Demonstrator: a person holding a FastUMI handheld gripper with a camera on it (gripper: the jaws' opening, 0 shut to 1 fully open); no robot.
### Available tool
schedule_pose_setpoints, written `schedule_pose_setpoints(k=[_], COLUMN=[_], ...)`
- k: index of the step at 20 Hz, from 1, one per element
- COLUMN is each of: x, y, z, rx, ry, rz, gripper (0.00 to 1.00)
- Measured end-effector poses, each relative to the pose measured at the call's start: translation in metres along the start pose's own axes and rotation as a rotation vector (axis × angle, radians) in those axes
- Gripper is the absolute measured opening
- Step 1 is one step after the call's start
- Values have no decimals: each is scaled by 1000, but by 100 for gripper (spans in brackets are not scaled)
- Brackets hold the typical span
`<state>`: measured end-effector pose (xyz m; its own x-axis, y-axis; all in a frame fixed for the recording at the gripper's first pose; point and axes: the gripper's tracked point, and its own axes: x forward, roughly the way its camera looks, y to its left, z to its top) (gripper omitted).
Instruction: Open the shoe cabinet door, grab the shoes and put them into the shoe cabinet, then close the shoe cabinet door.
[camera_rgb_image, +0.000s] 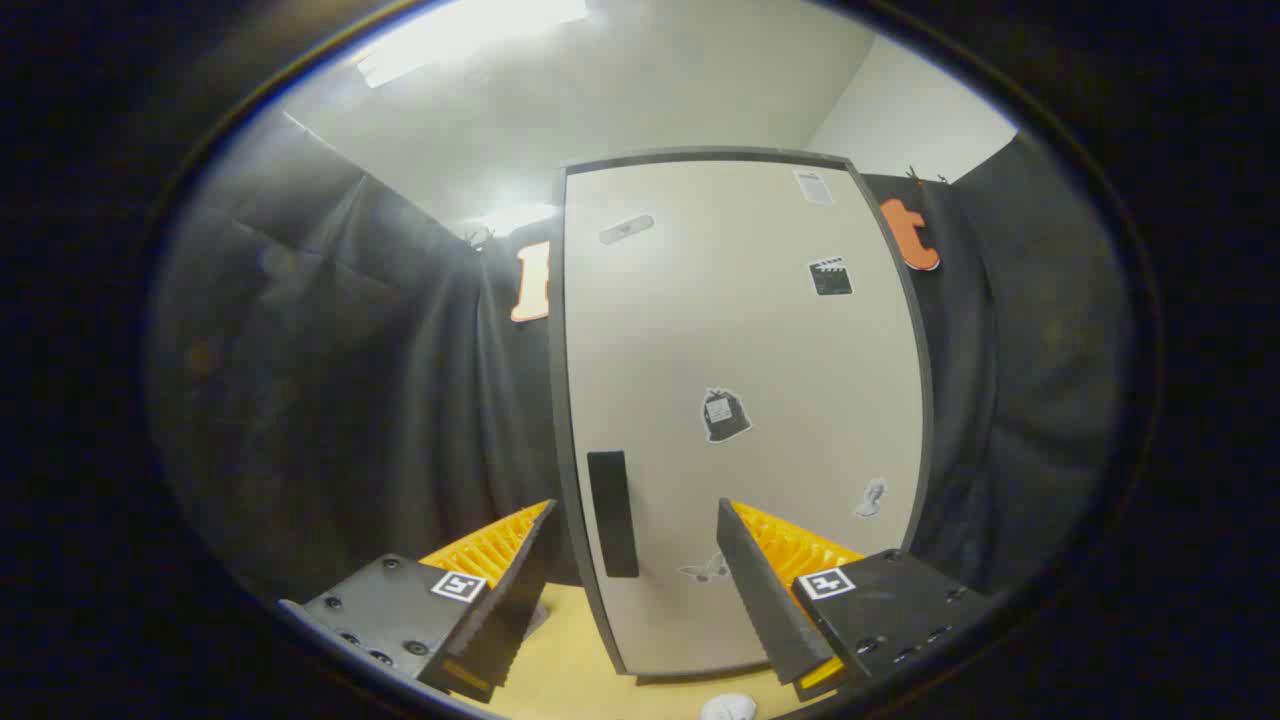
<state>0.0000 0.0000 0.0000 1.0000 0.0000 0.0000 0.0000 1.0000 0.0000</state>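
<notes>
The shoe cabinet (740, 330) stands upright ahead of me, a tall pale box with a dark frame and several small stickers on its door. The door is closed. Its dark vertical handle (612, 512) sits low on the door's left side, just beyond and between my fingers. My gripper (636, 525) is open with nothing between its fingers, a short way back from the door. A small white object (728, 708) lies on the floor close below the fingers, mostly cut off; I cannot tell whether it is a shoe.
The cabinet rests on a light wooden floor (570, 660). Black cloth walls (380, 400) hang to the left and right of the cabinet and behind it. A white wall and ceiling with a bright light (470, 35) rise above.
</notes>
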Motion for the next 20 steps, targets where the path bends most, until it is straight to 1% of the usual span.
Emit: schedule_pose_setpoints(k=[15,20], x=[22,40], y=[1,8], z=[-4,-14], rx=[14,37], ry=[-4,3], rz=[-16,3], gripper=[90,90])
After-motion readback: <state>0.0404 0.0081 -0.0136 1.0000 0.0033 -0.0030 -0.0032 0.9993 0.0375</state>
